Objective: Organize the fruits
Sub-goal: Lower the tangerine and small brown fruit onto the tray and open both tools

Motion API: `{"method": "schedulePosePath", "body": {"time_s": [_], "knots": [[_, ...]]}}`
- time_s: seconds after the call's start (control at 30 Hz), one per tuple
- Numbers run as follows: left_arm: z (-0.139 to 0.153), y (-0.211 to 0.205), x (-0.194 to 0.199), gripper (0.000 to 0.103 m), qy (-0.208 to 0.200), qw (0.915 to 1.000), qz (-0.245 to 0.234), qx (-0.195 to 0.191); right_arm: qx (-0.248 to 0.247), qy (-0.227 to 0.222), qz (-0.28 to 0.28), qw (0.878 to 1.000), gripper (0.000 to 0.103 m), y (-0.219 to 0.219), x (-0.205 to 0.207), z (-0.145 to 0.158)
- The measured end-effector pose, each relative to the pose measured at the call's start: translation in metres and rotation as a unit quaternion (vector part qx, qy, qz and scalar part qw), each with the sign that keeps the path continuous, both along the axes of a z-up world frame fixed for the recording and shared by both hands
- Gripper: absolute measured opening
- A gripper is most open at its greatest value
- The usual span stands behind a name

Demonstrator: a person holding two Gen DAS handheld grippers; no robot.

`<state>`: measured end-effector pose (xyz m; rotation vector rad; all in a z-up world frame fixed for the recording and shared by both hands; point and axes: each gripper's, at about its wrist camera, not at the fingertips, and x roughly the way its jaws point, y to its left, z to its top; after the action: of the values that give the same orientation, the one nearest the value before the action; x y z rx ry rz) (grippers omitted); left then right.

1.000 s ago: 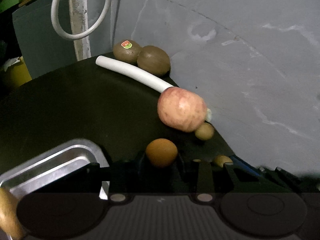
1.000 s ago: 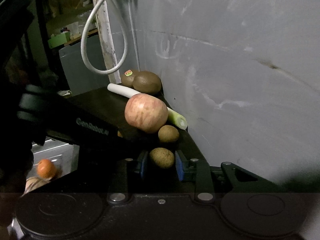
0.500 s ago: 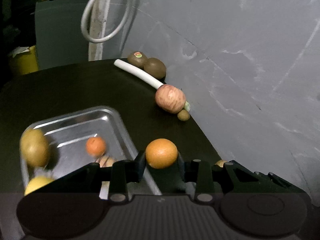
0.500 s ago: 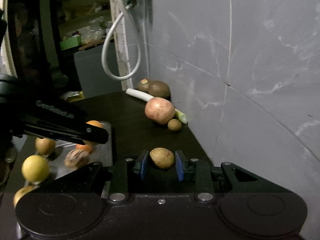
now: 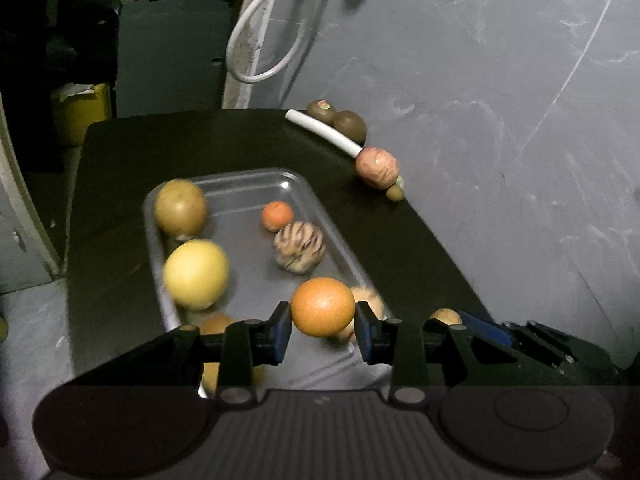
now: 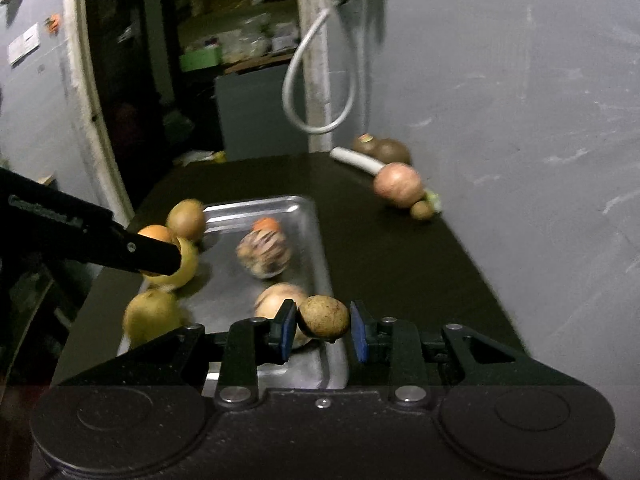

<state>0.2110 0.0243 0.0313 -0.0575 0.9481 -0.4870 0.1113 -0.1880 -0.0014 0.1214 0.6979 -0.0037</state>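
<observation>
Partly hidden: pale fruit [image 5: 366, 300] behind orange [image 5: 322, 306] in left gripper [image 5: 322, 330].

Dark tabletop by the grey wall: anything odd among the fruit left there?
Yes. A long white leek-like stalk lies among the fruit, along the wall beside two brown kiwis, its far end hidden behind the red apple. It looks like a vegetable, not a fruit.

A dark, matt worktop [image 5: 400, 248] stood against a scuffed grey wall [image 5: 500, 80]. A looped white cable [image 5: 256, 64] hung beside a pale upright post [image 6: 316, 60]. Behind the worktop stood a grey cabinet [image 5: 168, 52] and a yellow bucket [image 5: 80, 114], with cluttered shelves [image 6: 240, 40] beyond.
</observation>
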Motion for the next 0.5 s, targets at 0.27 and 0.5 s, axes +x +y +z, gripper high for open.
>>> {"method": "schedulePosePath", "body": {"time_s": [0.27,0.5], "knots": [[-0.023,0.029,-0.028,0.037,0.038,0.9992,0.010,0.009,0.001,0.021,0.037,0.999,0.031,0.030,-0.006,-0.008],[-0.042,0.041,-0.030,0.037,0.063,0.9973,0.033,0.019,-0.003,0.042,0.069,0.997,0.031,0.048,-0.005,-0.020]]}}
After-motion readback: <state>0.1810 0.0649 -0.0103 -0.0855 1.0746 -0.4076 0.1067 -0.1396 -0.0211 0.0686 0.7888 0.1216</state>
